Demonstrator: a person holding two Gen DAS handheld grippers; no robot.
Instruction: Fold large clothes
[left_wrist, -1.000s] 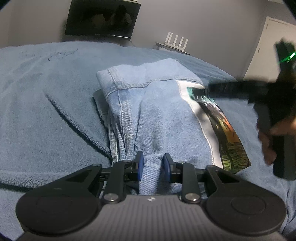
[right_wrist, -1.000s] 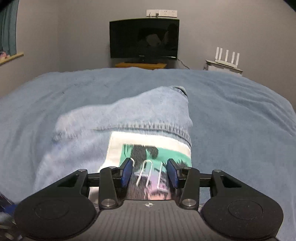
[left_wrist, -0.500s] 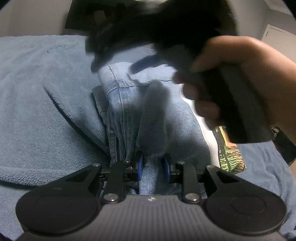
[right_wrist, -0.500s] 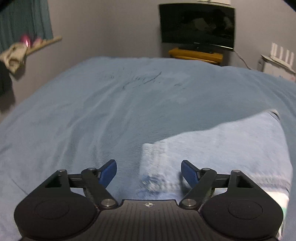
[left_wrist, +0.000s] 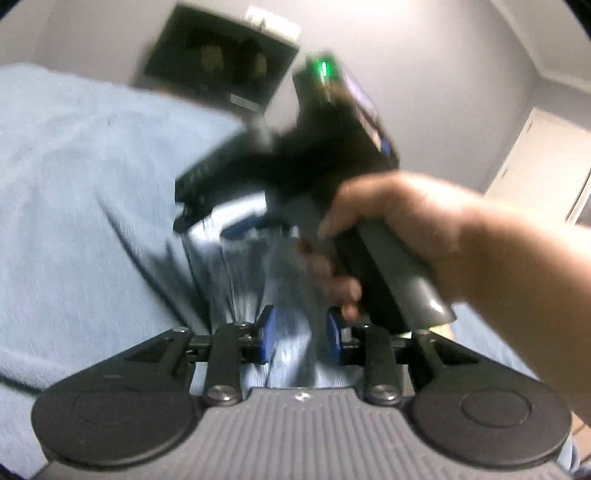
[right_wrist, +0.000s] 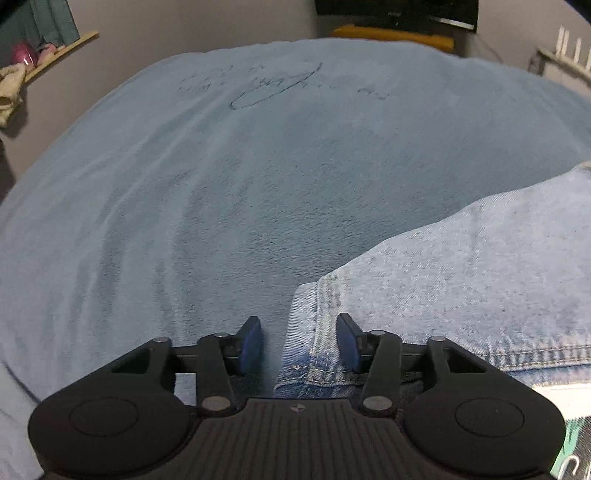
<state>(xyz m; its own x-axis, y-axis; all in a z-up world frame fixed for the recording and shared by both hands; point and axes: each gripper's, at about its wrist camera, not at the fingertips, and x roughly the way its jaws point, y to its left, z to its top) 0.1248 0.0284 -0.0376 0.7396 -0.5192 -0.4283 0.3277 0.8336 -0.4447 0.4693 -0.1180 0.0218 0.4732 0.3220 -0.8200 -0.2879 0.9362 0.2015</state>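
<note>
Left hand-held gripper pinches light-blue denim garment; right hand-held gripper, closing half-wide lower centre, may catch only hem.

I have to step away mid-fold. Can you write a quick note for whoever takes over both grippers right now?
Left gripper: shut on a bunch of the denim jacket at its near end.
Right gripper: jaws closing around the jacket's corner seam, pads not yet pressing; the right hand has it reaching across in front of the left.
Jacket: folded into a narrow stack on the blue blanket, a printed white patch at one side.
Done: lengthwise folds.
Left: probably grip the corner, then fold the stack over.
</note>
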